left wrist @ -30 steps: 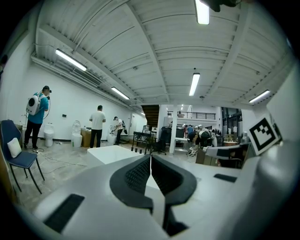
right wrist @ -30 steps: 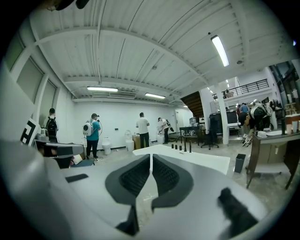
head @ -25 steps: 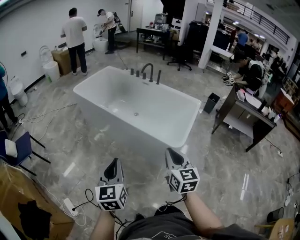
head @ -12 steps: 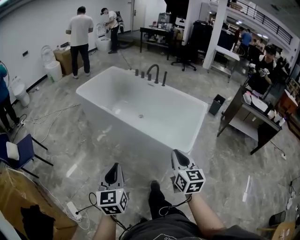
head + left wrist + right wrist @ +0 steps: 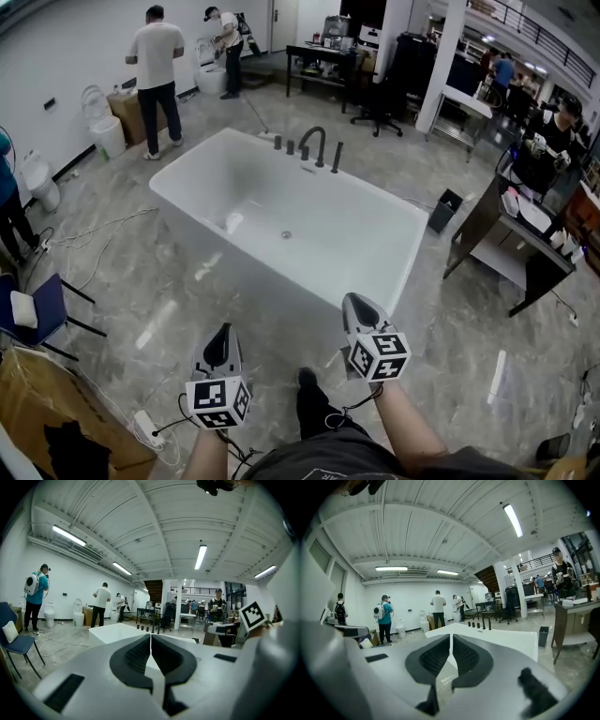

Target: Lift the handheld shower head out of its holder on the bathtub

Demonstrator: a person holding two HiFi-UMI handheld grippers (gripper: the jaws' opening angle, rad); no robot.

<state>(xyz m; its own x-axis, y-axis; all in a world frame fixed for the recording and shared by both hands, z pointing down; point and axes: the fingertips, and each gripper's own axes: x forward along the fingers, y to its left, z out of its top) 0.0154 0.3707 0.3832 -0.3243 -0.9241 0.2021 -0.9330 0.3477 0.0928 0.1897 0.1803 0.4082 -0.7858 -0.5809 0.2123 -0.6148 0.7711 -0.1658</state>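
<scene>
Grey marbled floor (image 5: 131,291) fills the head view, and a white bathtub (image 5: 244,267) stands in the middle of the room. On the tub's far rim is a row of dark fittings, with a curved tap (image 5: 314,142) and, at the right end, the shower head (image 5: 337,157) upright in its holder. The left gripper (image 5: 222,336) and the right gripper (image 5: 357,307) sit low in the picture, both pointing toward the tub and well short of its near side. Two people (image 5: 157,56) stand by the far wall. In the left gripper view, that gripper's jaws are pressed together with nothing between them, and the tub (image 5: 117,632) shows beyond. In the right gripper view, the jaws likewise meet, empty, with the shower head (image 5: 489,622) far off on the rim.
</scene>
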